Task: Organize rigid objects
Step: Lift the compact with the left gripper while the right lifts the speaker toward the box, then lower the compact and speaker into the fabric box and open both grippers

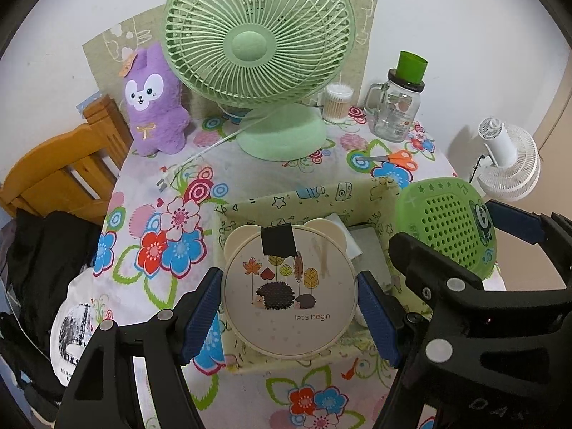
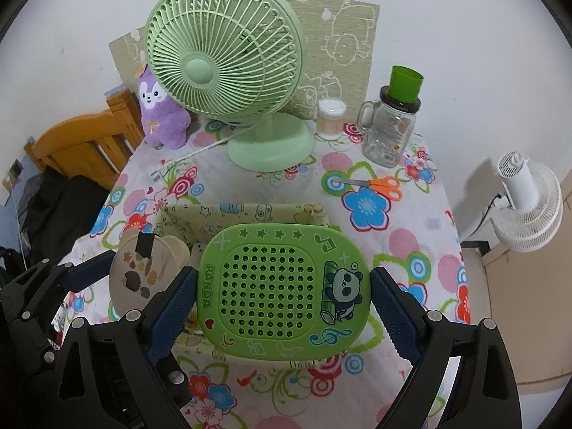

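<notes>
My left gripper [image 1: 289, 307] is shut on a round cream hedgehog case [image 1: 289, 295] with black tape on top, held over the front of a yellow-green fabric box [image 1: 311, 196]. My right gripper [image 2: 282, 300] is shut on a green perforated panda case [image 2: 282, 289], held above the same box [image 2: 228, 212]. In the left wrist view the panda case [image 1: 448, 225] shows at the right, over the box's right side. In the right wrist view the hedgehog case [image 2: 143, 271] shows at the left. Pale flat items lie inside the box [image 1: 368, 250].
On the floral tablecloth [image 1: 171, 186] stand a green desk fan [image 1: 259, 60], a purple plush [image 1: 153, 107], a cotton-swab tub [image 1: 338, 102] and a glass mug-jar with a green cup [image 1: 397, 107]. Orange scissors [image 1: 393, 159] lie at the right. A wooden chair [image 1: 64, 175] stands left, a white fan [image 1: 507, 161] right.
</notes>
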